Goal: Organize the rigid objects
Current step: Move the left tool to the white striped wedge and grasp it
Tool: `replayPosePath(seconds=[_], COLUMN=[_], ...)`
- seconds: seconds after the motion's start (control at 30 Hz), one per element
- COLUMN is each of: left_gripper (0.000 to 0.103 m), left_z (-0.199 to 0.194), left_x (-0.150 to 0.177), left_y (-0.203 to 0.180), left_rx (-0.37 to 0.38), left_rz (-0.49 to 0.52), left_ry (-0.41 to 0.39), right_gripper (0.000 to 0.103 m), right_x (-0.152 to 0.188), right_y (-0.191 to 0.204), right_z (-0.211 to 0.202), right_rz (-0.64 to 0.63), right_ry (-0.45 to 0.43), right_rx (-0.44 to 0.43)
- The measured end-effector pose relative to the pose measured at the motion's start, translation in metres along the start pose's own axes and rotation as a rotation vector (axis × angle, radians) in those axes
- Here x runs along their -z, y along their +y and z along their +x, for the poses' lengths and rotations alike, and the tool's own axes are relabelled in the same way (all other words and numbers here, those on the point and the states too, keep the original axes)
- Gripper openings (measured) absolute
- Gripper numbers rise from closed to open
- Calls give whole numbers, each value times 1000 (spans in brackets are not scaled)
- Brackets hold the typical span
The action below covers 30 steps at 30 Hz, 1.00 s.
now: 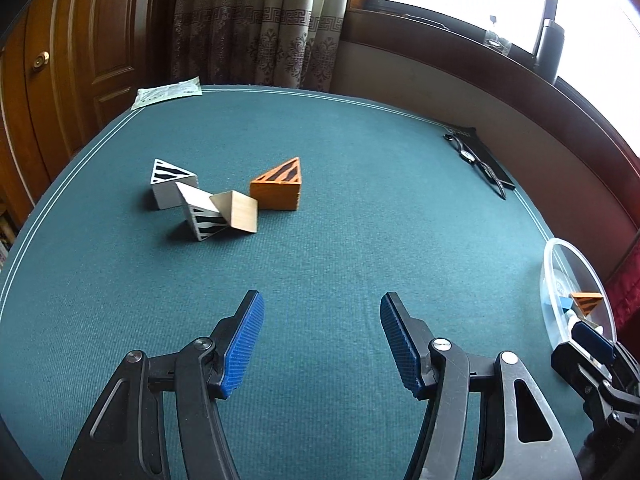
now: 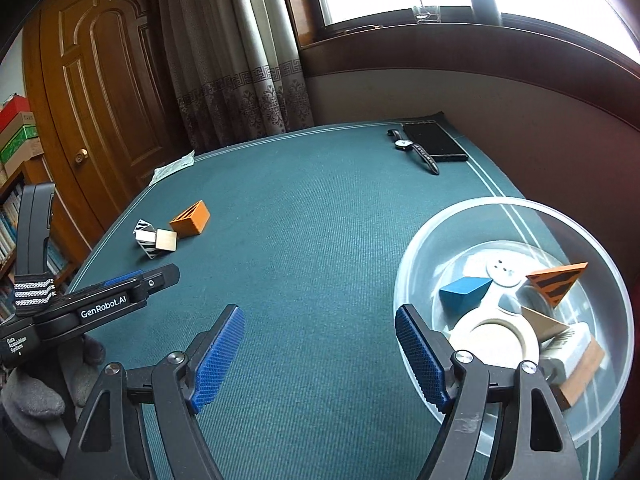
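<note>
**Wooden wedges left to gather on the green tabletop**

Wood, painted and plain, makes up the four loose blocks grouped toward the tabletop's far left: an orange striped wedge (image 1: 276, 188), a plain beech wedge (image 1: 236, 210) touching it, a zebra wedge (image 1: 200, 218) tipped on its side against the beech one, and a second zebra wedge (image 1: 170, 184) just behind. They look light, stiff and unbreakable, but the sloped faces would likely squirt out of a pinch. The safer hold, I judge, is across the two flat triangular faces, or across parallel rectangular sides where a block lies flat. The tipped zebra piece may shift its neighbours when lifted.

At the near right edge sits a clear plastic bowl (image 2: 416, 264), already holding a blue wedge (image 2: 464, 292), another orange striped wedge (image 2: 558, 282), a tape roll (image 2: 496, 338) and other pieces.

The left claw (image 1: 322, 340) is spread wide and empty, well short of the blocks. The right claw (image 2: 320, 356) is likewise spread and empty, just beside the bowl's rim.
</note>
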<state>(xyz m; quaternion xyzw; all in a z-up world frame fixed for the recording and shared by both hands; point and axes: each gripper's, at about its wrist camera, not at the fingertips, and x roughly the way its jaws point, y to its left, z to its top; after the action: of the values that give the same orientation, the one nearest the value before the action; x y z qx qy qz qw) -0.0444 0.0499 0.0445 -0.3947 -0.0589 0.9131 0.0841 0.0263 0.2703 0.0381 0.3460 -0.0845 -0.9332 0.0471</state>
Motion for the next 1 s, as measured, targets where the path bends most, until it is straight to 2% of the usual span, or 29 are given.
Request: replayPosePath(seconds=[0.33, 1.0], left_gripper=[62, 62], left_z=[6, 48], left_x=[-12, -44], left_y=[55, 87], left_rx=[-114, -174], left_rz=[-50, -29], left_ry=[-12, 3], right_gripper=[81, 81], right_x=[6, 9], right_y=[23, 34], right_z=[14, 30], right_rz=[-32, -25], right_ry=[51, 107], right_rx=[-47, -86])
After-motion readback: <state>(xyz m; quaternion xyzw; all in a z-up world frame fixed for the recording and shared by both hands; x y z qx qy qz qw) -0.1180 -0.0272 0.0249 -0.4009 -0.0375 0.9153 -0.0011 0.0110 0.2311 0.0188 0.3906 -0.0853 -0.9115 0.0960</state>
